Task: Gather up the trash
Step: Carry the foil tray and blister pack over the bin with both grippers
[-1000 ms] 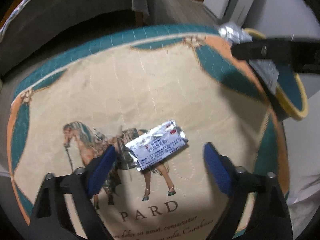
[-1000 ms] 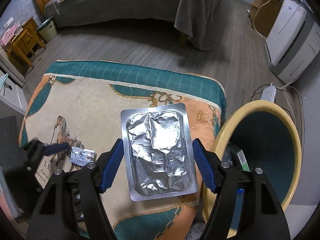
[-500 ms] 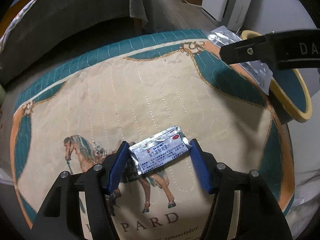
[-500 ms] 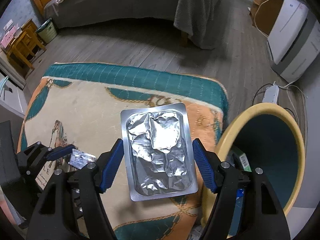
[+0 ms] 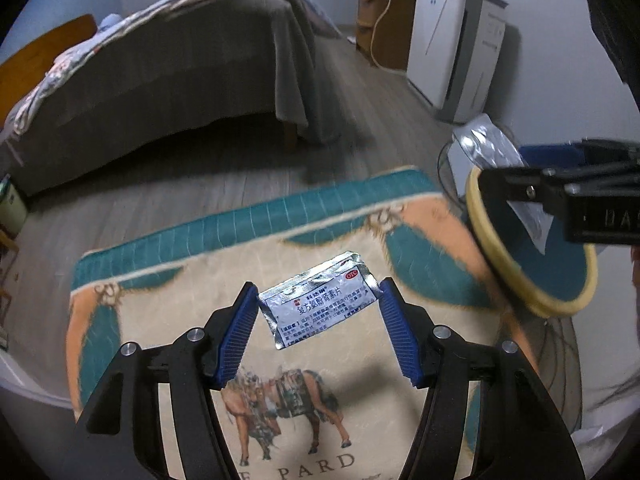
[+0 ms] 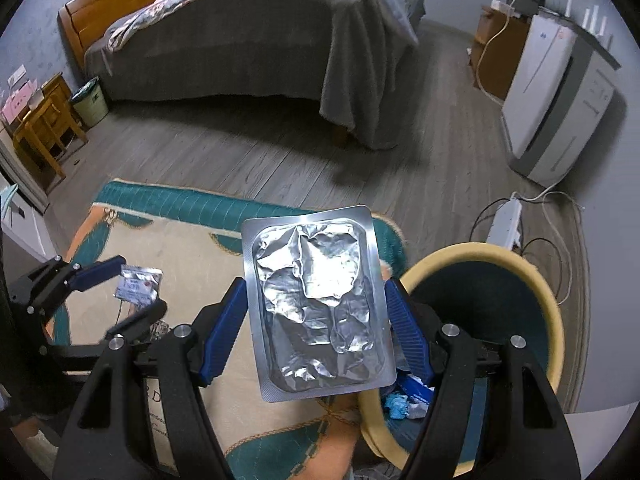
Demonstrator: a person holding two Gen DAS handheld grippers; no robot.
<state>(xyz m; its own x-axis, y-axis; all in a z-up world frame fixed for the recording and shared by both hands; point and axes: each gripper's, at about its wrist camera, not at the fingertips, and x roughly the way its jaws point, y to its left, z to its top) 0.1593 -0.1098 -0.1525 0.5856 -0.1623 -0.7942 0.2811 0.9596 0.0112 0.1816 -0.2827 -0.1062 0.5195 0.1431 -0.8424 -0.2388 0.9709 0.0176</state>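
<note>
Spreading across most of both views: quilted cloth (image 5: pixel 168 308), soft and stitched in rows, cream centre, teal and orange border, printed horse and block lettering. Grey wood-grain floor (image 6: pixel 256 160) beyond it, with a bed (image 6: pixel 248 36) draped in a grey blanket on a wooden frame.

Standing just beside the cloth's right edge: round bin (image 6: pixel 552 320), thick pale-yellow rim, dark teal inside, crumpled blue and pale scraps at the bottom.

Clamped between the ribbed blue pads of the right gripper (image 6: pixel 316 320): flat foil blister sheet (image 6: pixel 316 300), rectangular with rounded corners, smooth margin, backing torn and wrinkled, shiny silver. Held up in the air, tilted, over the cloth's right edge and just left of the bin's rim. In the left wrist view, sheet (image 5: pixel 488 144) poking past the black arm, partly hidden.

Pinched across its width in the left gripper (image 5: pixel 318 308): small foil sachet (image 5: pixel 320 304), silver edges crinkled, white label with blue print and a red oval mark, tilted. Jaws just closed in on it; pads pressing both short ends. Sachet raised clear of the cloth, above the horse.
</note>
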